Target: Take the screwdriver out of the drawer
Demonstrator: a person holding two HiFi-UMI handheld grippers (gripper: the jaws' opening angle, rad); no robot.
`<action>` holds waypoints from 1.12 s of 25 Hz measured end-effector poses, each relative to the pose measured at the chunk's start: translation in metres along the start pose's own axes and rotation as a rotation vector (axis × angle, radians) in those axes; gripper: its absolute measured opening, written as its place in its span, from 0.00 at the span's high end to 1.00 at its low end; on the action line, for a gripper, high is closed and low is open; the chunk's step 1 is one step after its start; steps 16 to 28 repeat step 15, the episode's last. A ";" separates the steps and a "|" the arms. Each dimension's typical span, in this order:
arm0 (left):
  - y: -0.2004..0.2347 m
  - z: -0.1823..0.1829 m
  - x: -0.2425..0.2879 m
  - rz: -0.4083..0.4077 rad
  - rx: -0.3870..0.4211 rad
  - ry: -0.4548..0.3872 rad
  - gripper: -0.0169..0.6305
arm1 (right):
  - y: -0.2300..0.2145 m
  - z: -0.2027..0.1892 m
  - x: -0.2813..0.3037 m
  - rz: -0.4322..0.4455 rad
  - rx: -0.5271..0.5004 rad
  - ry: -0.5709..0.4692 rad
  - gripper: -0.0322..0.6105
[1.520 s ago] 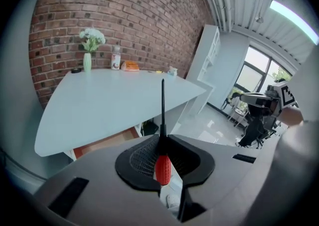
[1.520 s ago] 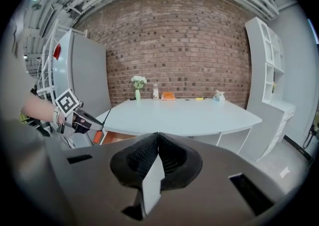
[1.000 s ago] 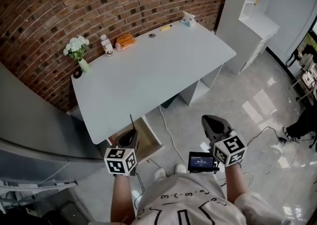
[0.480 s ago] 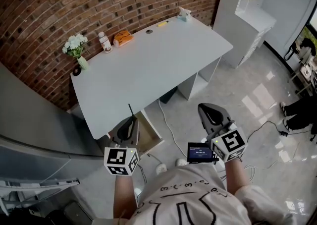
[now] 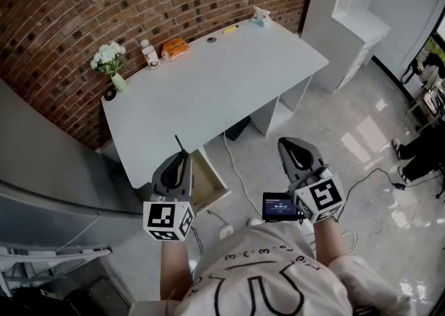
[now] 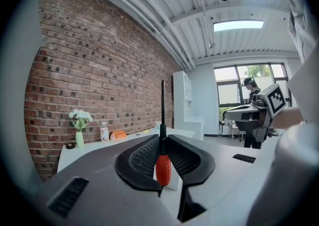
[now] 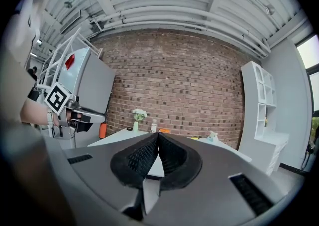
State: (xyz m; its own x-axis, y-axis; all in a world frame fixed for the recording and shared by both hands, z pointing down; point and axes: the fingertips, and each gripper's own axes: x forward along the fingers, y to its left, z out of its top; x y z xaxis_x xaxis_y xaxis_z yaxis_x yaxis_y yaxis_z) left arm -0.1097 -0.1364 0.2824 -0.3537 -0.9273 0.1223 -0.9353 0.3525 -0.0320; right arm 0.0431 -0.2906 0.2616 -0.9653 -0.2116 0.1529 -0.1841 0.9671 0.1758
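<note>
No legible text, small screen (image 5: 280,206) digits blurred

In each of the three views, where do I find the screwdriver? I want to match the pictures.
Head view: lower left, the screwdriver sticks up out of the left gripper.
Left gripper view: centre, upright between the shut jaws, red handle low.
Right gripper view: I cannot make it out; the left gripper shows at far left.
Shared landmark: the white flowers.
</note>
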 end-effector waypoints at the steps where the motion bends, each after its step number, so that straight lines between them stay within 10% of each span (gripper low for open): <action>1: 0.000 0.001 -0.001 0.002 0.001 -0.004 0.88 | 0.000 0.002 0.000 -0.004 -0.003 -0.008 0.92; 28: 0.003 0.027 -0.015 0.040 0.045 -0.115 0.88 | 0.006 0.011 -0.002 -0.014 -0.005 -0.039 0.92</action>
